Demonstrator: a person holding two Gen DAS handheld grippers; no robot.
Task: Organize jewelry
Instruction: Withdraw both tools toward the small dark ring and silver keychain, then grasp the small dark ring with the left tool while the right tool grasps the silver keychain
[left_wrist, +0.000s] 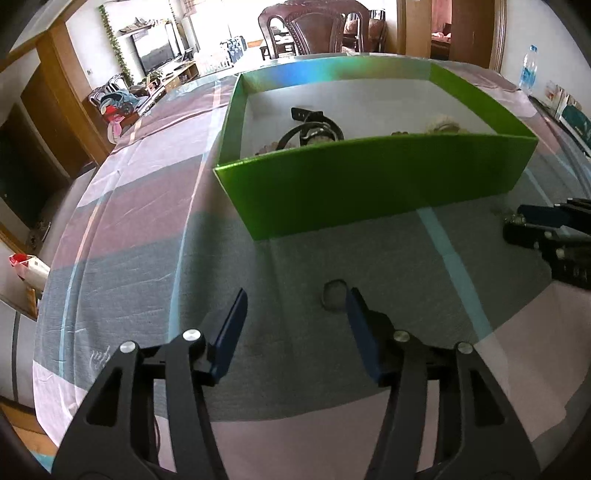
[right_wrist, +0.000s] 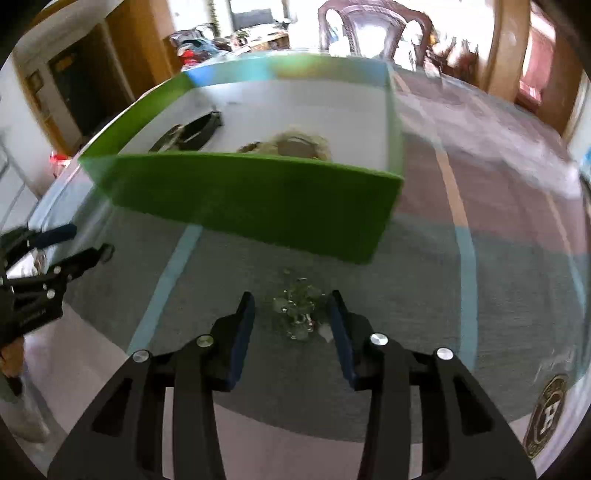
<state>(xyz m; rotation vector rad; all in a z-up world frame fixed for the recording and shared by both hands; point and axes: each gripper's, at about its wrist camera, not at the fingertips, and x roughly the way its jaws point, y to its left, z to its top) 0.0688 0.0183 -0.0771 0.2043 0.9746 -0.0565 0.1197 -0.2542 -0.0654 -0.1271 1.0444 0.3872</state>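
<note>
A green box (left_wrist: 369, 177) stands on the cloth-covered table; it also shows in the right wrist view (right_wrist: 251, 199). Inside lie a black strap watch (left_wrist: 314, 127) and a pale fluffy piece (left_wrist: 443, 123). My left gripper (left_wrist: 295, 306) is open low over the cloth, with a small ring (left_wrist: 334, 299) just inside its right finger. My right gripper (right_wrist: 291, 310) is open around a small pile of greenish beaded jewelry (right_wrist: 297, 310) on the cloth. The right gripper also shows at the right edge of the left wrist view (left_wrist: 546, 229).
The table carries a grey, pink and white checked cloth (left_wrist: 147, 221). A wooden chair (left_wrist: 314, 29) stands behind the table. A water bottle (left_wrist: 528, 70) stands at the far right. A round emblem (right_wrist: 546, 413) marks the cloth near the front right.
</note>
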